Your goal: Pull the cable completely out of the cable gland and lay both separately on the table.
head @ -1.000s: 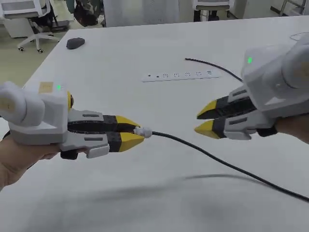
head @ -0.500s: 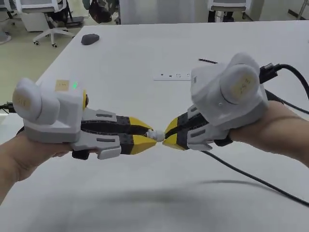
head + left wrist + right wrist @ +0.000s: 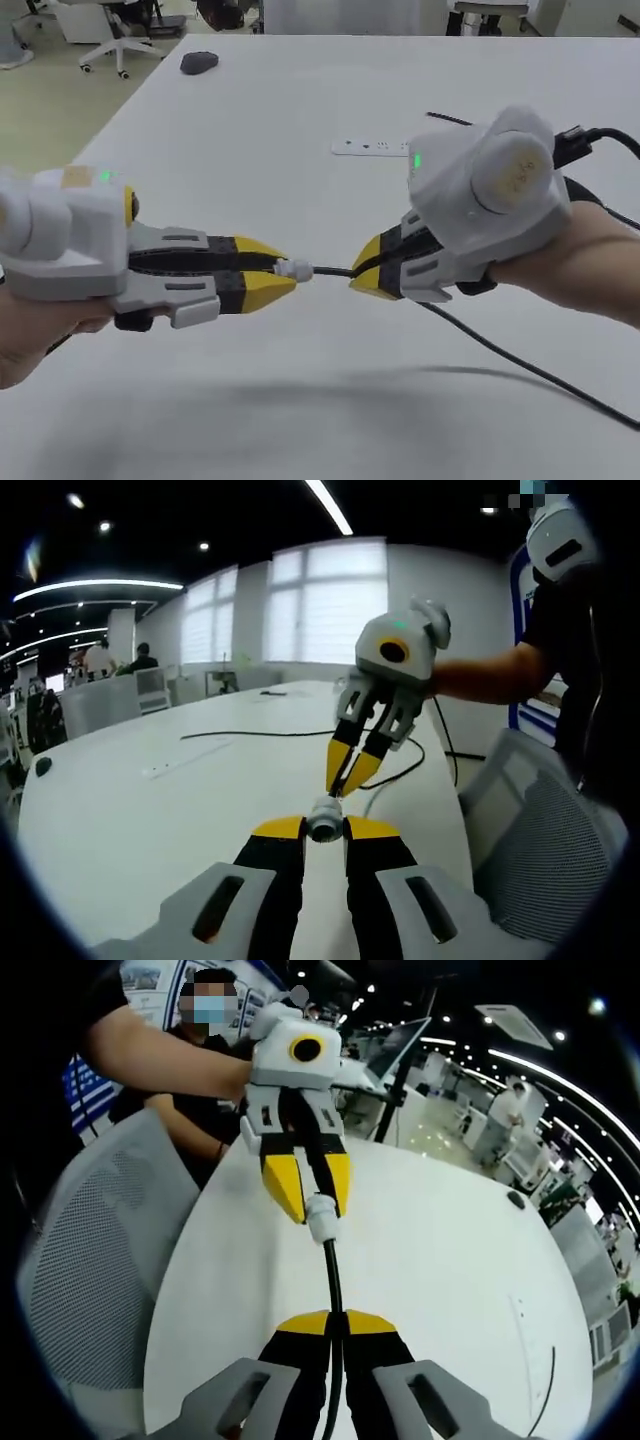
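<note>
**State.** The left gripper (image 3: 278, 272) is clenched on the white cable gland (image 3: 295, 269), gripping it at the jaw tips and holding it above the table (image 3: 300, 100). The right gripper (image 3: 365, 277) is closed around the black cable (image 3: 332, 271) at 3 o'clock from the gland. A short bare stretch of cable runs between them. The cable tail trails toward 4 o'clock and lies on the table. The cable appears not yet free of the gland.

**Hazards.**
- Slip: a smooth jacket may slide through the right jaws, so the pull extracts nothing.
- Twist-out: an off-axis pull may lever the small round gland out of the left jaw tips and drop it.
- Whip: sudden release may fling the tail toward the power strip (image 3: 375, 148) at 12 o'clock.
</note>
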A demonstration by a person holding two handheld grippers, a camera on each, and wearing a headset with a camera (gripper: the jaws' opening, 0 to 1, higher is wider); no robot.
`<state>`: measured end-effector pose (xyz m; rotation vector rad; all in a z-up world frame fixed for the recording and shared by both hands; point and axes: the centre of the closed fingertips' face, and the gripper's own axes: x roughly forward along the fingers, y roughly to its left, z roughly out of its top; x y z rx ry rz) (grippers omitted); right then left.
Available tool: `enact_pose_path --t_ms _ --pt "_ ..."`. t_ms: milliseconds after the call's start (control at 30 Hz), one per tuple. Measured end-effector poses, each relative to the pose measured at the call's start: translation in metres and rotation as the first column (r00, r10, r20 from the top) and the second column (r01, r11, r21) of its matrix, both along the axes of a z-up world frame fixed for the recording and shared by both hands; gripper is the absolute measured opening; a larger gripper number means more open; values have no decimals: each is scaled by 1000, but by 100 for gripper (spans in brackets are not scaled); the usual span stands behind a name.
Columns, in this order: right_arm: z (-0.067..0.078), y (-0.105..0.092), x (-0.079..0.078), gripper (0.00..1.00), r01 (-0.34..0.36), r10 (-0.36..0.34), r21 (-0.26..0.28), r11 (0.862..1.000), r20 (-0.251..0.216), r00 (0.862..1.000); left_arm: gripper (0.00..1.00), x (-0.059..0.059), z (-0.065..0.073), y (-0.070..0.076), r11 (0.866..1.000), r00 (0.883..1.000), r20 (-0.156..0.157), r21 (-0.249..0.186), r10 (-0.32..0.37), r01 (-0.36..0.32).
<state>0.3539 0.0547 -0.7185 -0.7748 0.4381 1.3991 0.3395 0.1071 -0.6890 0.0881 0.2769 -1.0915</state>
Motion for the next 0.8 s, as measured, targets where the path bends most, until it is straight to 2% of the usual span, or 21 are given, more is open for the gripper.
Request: enact_pose_path --t_ms 100,200,233,333,400,433,467,533,567,633,667,700,733,767,800 --pt "-3 -3 3 0 1 -1 -17 1000 2 1000 14 -1 -1 13 1000 1000 5 -1 30 -30" --pt "-5 -2 7 0 1 -1 -24 1000 -9 1000 14 0 -3 32 996 997 0 -19 83 -83" --pt "-5 0 6 0 -4 4 -22 1000 -24 1000 14 0 -3 37 995 995 5 -31 96 -96" --pt "-3 8 12 0 -17 17 -24 1000 -13 1000 14 5 -1 55 982 986 1 -86 169 -169" --pt "5 19 21 0 -10 10 7 1000 -3 1000 14 9 -2 69 972 976 11 -96 218 -216" --pt "12 29 25 0 -2 3 52 999 -12 1000 14 10 -3 75 967 972 6 -102 237 -235" --pt "19 37 29 0 3 -2 90 996 -11 1000 14 12 -4 80 962 966 15 -95 257 -254" --pt "36 57 35 0 5 -2 192 981 -20 1000 14 15 -5 87 953 957 19 -104 289 -285" --pt "43 65 40 0 16 -11 234 972 -22 1000 14 18 -5 92 945 948 28 -99 316 -312" --pt "55 83 50 0 53 -37 323 945 -55 998 14 23 -6 99 930 932 42 -105 359 -353" --pt "63 94 58 0 90 -65 388 917 -75 995 15 29 -6 106 911 912 53 -100 407 -401" --pt "66 101 61 0 103 -69 416 904 -95 993 15 31 -5 109 901 904 49 -115 426 -418" --pt "68 110 70 0 143 -96 459 877 -123 988 15 35 -5 114 892 891 79 -106 448 -439" --pt "69 116 74 0 167 -106 483 859 -152 983 15 37 -4 115 885 884 79 -118 461 -451" --pt "69 122 75 0 183 -101 504 844 -187 977 15 37 -5 115 885 886 70 -123 459 -449"
